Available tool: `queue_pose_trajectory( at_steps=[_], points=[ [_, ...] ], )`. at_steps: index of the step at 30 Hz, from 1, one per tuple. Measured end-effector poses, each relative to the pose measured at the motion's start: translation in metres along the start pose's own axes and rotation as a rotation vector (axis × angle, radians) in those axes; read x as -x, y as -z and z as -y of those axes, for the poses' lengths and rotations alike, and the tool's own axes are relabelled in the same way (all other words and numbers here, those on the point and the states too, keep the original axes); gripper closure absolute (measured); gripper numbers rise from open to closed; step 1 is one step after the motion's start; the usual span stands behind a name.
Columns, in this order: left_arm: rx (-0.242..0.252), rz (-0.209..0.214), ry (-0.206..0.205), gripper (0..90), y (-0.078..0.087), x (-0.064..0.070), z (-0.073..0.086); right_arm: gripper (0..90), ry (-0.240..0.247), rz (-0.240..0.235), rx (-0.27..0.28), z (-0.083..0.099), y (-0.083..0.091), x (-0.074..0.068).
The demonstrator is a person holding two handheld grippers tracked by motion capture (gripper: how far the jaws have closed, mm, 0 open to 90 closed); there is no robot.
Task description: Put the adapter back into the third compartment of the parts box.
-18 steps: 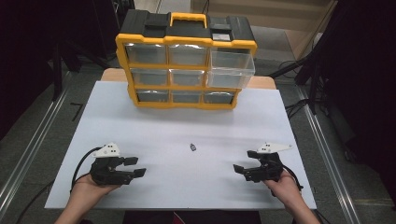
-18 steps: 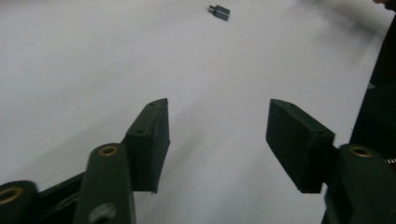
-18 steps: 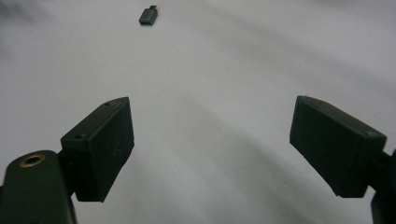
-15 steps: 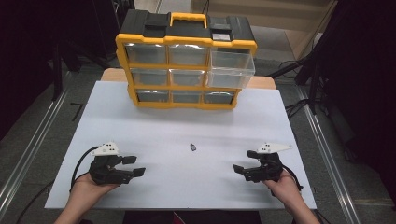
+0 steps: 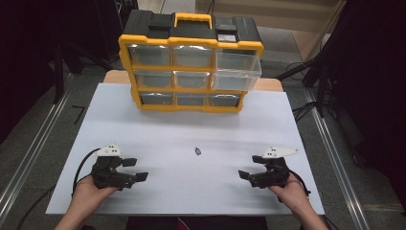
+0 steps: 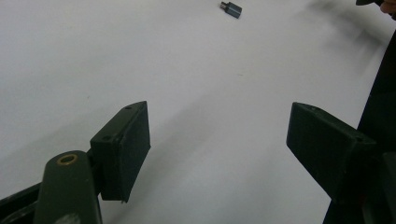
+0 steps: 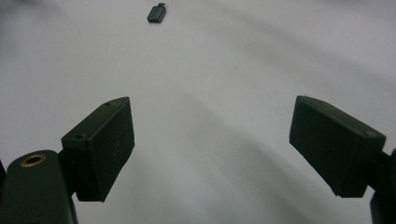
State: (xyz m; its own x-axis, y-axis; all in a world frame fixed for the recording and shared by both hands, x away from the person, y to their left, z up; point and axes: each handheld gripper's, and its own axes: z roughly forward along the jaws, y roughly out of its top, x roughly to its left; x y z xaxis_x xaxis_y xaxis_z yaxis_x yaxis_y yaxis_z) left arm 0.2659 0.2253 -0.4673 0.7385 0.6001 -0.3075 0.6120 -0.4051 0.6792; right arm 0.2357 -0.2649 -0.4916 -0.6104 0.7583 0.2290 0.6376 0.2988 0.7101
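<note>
A small dark adapter-like part (image 5: 197,151) lies alone on the white tabletop (image 5: 191,134), midway between my hands. It appears far off at the top of the left gripper view (image 6: 231,9) and of the right gripper view (image 7: 156,13). My left gripper (image 5: 136,169) rests near the front left of the table, jaws wide open with nothing between them (image 6: 218,154). At the front right my right gripper (image 5: 249,171) stands open and holds nothing (image 7: 212,149). Both point inward toward the part.
A yellow and black drawer organizer (image 5: 190,62) stands at the back of the table; its upper right clear drawer (image 5: 237,71) is pulled out. Metal rails run along both sides of the table. Cables trail from each gripper.
</note>
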Motion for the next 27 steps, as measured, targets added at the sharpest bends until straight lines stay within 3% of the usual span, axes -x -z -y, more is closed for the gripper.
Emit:
queue_pose_trajectory(
  at_steps=[27],
  points=[
    [0.012, -0.015, -0.015, 23.9, -0.0012, 0.0031, 0.0008, 14.9, -0.018, -0.037, -0.015, -0.0005, 0.0003, 0.0018]
  ],
)
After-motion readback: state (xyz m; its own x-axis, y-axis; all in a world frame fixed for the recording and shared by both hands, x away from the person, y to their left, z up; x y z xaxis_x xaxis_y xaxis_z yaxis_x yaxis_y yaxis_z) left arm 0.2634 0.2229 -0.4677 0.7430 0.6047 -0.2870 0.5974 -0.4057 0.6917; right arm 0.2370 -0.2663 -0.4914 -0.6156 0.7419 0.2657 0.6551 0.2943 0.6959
